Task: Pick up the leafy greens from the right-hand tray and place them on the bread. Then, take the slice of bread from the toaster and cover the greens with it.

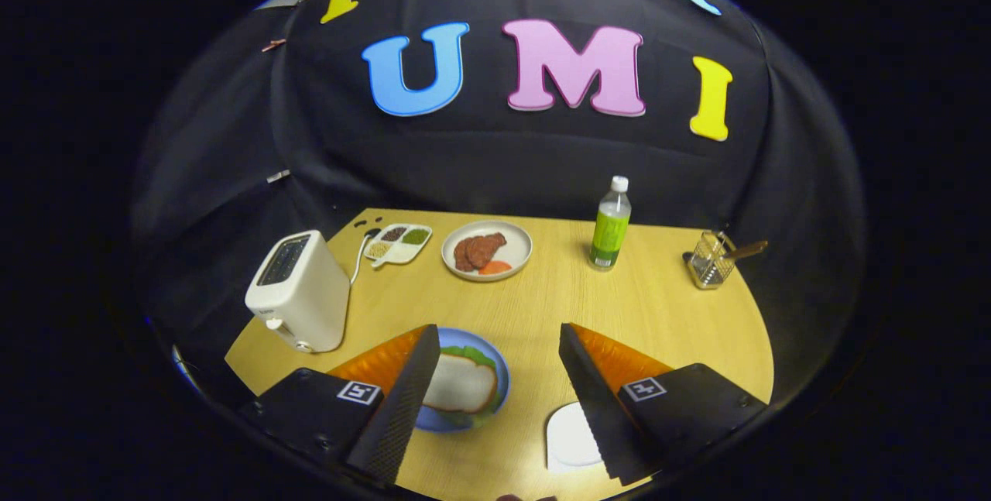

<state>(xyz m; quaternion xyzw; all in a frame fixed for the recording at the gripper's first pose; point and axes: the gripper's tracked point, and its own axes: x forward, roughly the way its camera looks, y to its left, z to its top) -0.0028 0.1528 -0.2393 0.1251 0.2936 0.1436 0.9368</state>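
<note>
**Now: fingers wide apart above the table, stacked bread on the blue plate beside the left finger**

Right now I see my gripper (pixel 495 346) held above the wooden table (pixel 658 315) with its two fingers spread wide and nothing between them but bare tabletop. Neither finger touches anything.

The blue plate (pixel 495 365) lies low between the fingers, close against the left one, which hides its near-left part. On it a slice of bread (pixel 462 385) sits on top of leafy greens (pixel 468 354); the green edge peeks out along the far side and around the slice's rim.

Just inside the right finger lies a white tray (pixel 569 439), partly covered by that finger.

The white toaster (pixel 298 292) stands upright beyond the left finger, well apart from the plate; I cannot tell what is in its slots.

Farther back, a divided dish (pixel 399 243) with small portions sits beside the toaster, then a round plate (pixel 511 261) carrying brown slices of meat (pixel 480 249). A green bottle (pixel 611 226) stands upright beyond the right finger, and a wire basket (pixel 710 261) with a handle sits near the table's far right corner.
</note>
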